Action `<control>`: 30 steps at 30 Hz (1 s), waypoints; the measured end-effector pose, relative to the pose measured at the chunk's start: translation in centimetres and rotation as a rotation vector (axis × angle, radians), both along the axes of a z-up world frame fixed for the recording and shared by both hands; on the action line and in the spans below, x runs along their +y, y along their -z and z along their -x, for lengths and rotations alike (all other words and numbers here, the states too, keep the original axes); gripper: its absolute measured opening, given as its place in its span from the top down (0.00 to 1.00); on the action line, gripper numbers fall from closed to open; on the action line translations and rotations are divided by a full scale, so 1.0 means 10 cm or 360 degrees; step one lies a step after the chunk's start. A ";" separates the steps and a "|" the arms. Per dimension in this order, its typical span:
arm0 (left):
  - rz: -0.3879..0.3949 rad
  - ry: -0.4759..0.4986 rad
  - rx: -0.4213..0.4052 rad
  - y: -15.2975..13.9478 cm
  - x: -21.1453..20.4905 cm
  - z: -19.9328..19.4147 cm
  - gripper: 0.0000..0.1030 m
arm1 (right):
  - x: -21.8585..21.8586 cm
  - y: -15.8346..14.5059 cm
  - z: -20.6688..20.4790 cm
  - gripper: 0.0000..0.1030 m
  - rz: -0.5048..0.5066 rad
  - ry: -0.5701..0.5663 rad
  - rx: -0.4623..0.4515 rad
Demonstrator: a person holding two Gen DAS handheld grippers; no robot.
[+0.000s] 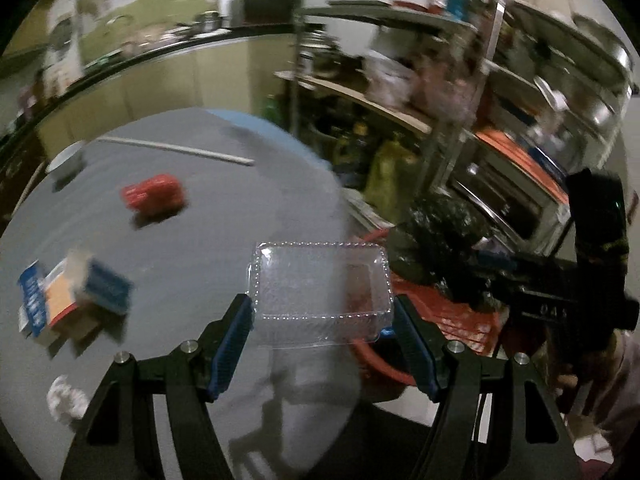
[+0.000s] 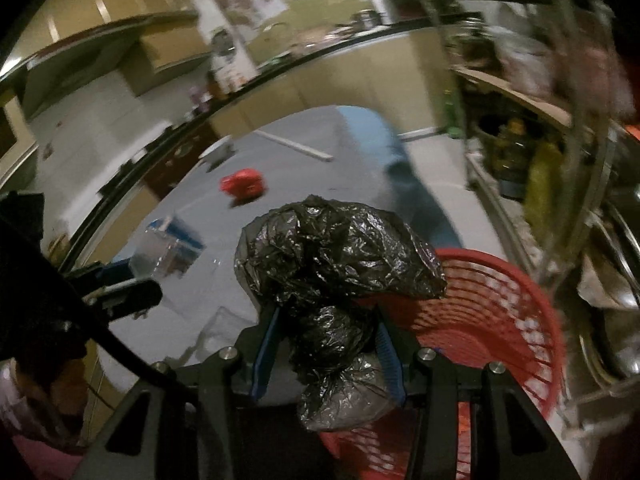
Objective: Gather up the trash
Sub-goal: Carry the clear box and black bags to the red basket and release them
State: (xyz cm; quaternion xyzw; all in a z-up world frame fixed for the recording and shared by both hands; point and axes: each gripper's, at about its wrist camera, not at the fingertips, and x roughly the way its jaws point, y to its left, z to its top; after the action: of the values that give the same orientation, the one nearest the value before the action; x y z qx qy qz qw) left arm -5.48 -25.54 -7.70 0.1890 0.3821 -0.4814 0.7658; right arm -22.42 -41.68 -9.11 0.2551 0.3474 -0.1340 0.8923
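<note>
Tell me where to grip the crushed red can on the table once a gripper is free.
Probably across the red can at mid-body, coming down from above. It lies on its side on the grey table, well apart from the blue carton, so both flanks look free for the fingers. Blur hides how dented it is.

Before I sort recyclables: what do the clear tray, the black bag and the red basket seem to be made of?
Clear tray: thin rigid transparent plastic, glossy, with a beaded rim; the table shows through it. Black bag: thin plastic film, shiny and heavily crinkled. Red basket: probably moulded plastic, with an open lattice wall and a uniform red colour.
</note>
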 end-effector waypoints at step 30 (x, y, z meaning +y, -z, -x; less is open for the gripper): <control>0.0094 0.0052 0.0206 0.01 -0.06 -0.13 0.27 | -0.27 -0.12 0.20 0.42 -0.0210 0.0206 -0.0154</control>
State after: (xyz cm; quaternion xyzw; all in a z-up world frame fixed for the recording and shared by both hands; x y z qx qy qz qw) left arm -4.22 -26.19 -7.77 0.1409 0.4133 -0.5161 0.7368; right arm -24.41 -44.41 -7.95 0.3414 0.2948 -0.1556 0.8788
